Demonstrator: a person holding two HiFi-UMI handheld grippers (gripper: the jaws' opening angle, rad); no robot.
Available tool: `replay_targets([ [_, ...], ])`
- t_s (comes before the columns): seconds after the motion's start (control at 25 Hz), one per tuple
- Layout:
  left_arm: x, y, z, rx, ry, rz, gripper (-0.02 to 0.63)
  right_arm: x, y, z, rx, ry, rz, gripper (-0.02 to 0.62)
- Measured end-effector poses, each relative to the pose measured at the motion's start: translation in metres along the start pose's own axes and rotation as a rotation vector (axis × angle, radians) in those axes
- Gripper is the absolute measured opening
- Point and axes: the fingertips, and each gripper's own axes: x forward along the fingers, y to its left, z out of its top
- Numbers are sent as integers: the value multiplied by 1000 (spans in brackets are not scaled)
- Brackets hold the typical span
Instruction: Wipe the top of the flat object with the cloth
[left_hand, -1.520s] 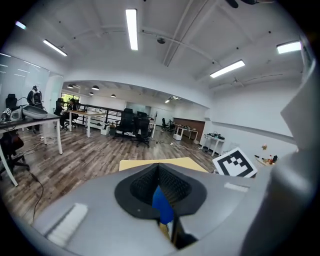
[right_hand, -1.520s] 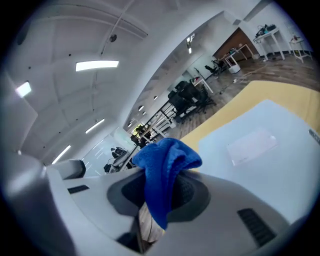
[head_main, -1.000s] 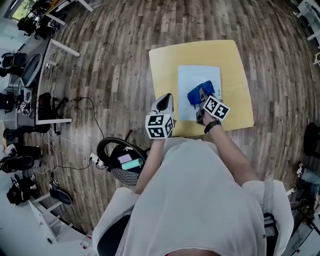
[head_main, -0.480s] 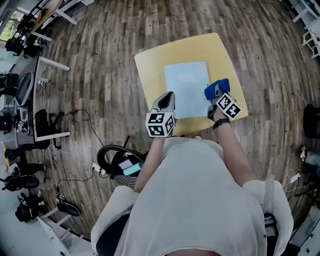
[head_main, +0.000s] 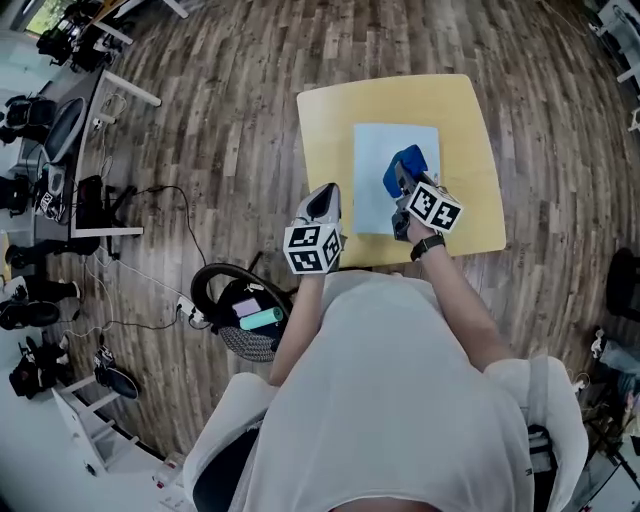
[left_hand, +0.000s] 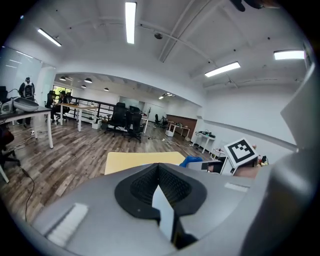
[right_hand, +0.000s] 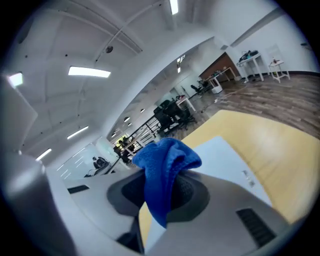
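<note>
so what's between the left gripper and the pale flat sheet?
Nothing but a bare strip of the yellow table lies between the left gripper and the pale flat sheet; the head view shows it.

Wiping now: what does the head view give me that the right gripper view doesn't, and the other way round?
Head view only: the left gripper held over the yellow table's near left corner, off the flat sheet, and the sheet's whole outline. Right gripper view only: the right gripper's jaws shut on the blue cloth, and small marks near the sheet's edge. Both: the cloth over the sheet, and the table under it.
</note>
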Motion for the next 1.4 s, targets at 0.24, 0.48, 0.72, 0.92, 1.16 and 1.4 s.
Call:
replay_targets([
  [0.24, -29, 25, 1, -47, -33, 70, 9, 32, 96, -67, -61, 176, 247, 75],
  [0.48, -42, 29, 1, -47, -59, 57, 9, 42, 101, -104, -195, 259, 231, 75],
  [0.72, -26, 15, -6, -26, -22, 9, 9, 26, 33, -89, -156, 216, 78, 75],
  [0.92, -5, -15, -5, -10, -2, -81, 9, -12, -33, -61, -123, 142, -96, 75],
  [1.16, 19, -56, -8, 25, 33, -186, 9, -66, -103, -24, -103, 55, -347, 75],
  [1.4, 26, -73, -7, 37, 41, -217, 9, -96, -133, -4, -23, -19, -422, 75],
])
